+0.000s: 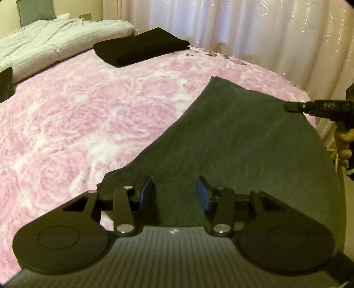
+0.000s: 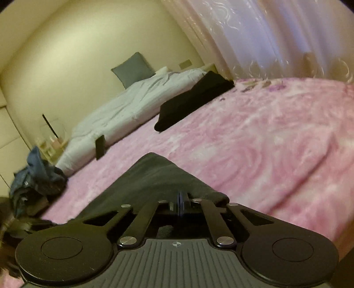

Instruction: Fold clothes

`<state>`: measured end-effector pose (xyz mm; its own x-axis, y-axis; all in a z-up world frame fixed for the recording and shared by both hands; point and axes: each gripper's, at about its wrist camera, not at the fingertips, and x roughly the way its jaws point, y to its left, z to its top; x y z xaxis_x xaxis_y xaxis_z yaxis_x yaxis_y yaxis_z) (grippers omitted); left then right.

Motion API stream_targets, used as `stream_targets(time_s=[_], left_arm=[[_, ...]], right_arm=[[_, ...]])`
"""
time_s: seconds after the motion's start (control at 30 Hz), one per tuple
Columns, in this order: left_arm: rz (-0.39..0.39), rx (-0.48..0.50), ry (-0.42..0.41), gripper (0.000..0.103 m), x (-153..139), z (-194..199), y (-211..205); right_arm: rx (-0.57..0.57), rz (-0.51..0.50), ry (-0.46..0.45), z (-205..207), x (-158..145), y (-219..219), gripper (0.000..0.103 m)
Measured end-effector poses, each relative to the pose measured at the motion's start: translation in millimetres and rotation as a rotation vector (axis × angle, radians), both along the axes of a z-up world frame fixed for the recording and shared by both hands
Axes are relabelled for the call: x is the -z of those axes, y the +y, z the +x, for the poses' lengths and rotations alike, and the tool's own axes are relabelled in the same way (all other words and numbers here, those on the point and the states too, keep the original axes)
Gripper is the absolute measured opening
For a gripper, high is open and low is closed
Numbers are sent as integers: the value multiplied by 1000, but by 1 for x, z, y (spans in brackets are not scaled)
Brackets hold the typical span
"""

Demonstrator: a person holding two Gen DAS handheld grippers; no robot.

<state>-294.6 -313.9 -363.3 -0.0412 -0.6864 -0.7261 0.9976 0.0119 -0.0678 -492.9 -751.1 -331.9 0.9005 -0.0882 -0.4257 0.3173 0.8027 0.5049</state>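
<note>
On the left of our left wrist view we see one small black slab (image 1: pixel 6 83) standing on edge against the white quilt (image 1: pixel 55 37), which runs along the far side of the bed, with one grey pillow (image 1: pixel 35 10) propped at the wall behind it. One folded black garment (image 1: pixel 139 47) lies on the pink rose-patterned blanket (image 1: pixel 88 115), well apart from us. Nearer, our left gripper (image 1: pixel 174 192) stands with its two blue-padded fingers (image 1: pixel 146 191) spread wide, holding nothing; the dark grey garment (image 1: pixel 232 137) lies spread just ahead of and beneath them, its fabric filling the gap between the pads. At the right edge our right gripper (image 1: pixel 292 107) reaches in and meets the far right edge of that garment; white lettering on its side reads something like "DAS", too small for us to be sure. Behind everything hangs a pale curtain (image 1: pixel 243 28)

In the right wrist view we count one heap of blue clothes (image 2: pixel 37 177) at the left off the bed's edge. In the middle the right gripper's two fingers are pressed together on a raised fold of the dark grey garment, which peaks just beyond the tips and drapes back to the left. We count two dark garments on the bed: this grey one and the folded black one
</note>
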Motion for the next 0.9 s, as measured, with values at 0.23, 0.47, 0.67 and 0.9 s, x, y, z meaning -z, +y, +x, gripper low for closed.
stream_targets(time_s=[0.23, 0.47, 0.67, 0.9], left_arm=[[-14, -10, -27, 41, -14, -8, 9], [-68, 25, -6, 42, -31, -33, 40], [-32, 63, -92, 42, -15, -69, 56], [-108, 120, -228, 47, -32, -97, 90]], right_arm=[[-11, -102, 80, 14, -29, 12, 3], [-148, -184, 15, -11, -39, 66, 62], [-232, -319, 141, -5, -23, 94, 62], [-637, -907, 131, -28, -30, 181, 64]])
